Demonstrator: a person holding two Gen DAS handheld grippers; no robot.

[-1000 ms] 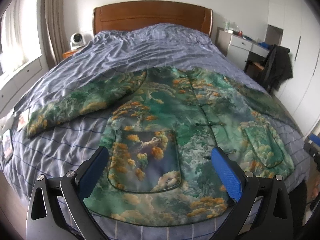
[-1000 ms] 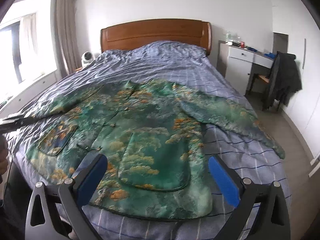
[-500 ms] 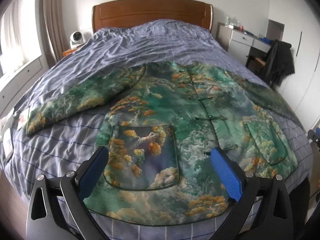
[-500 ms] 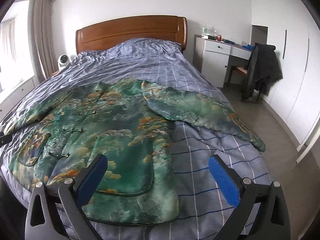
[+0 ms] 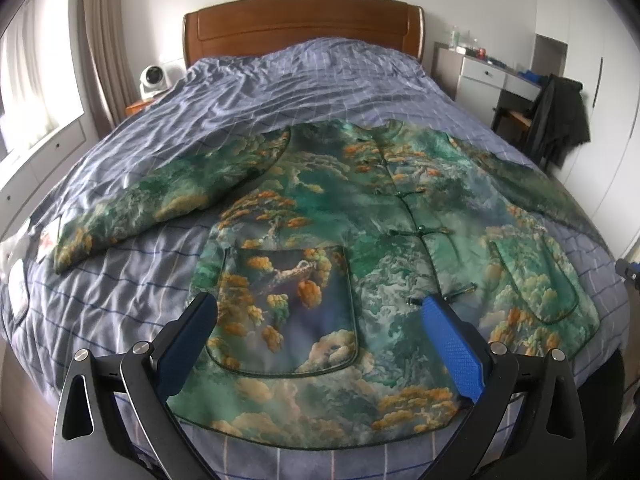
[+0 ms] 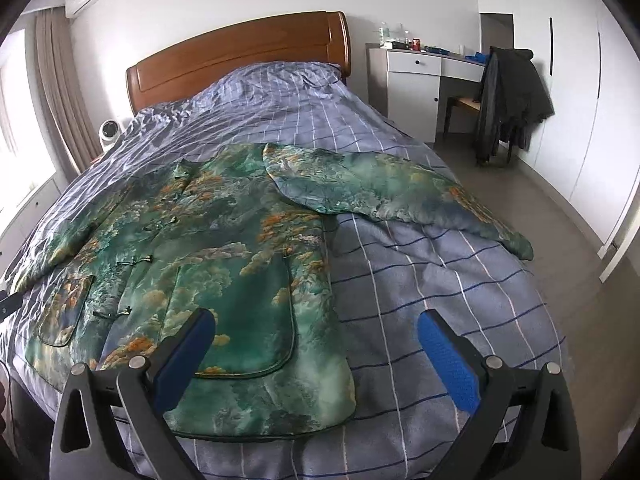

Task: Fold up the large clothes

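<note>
Both tools are spread wide and empty: my left tool [image 5: 318,344] hovers over the hem, my right tool [image 6: 316,348] past its side edge. Beyond them, the green cloud-print padded jacket [image 5: 360,240] lies flat, sleeves out, on the blue checked bed [image 6: 420,280], laid ready for folding, I judge.
</note>
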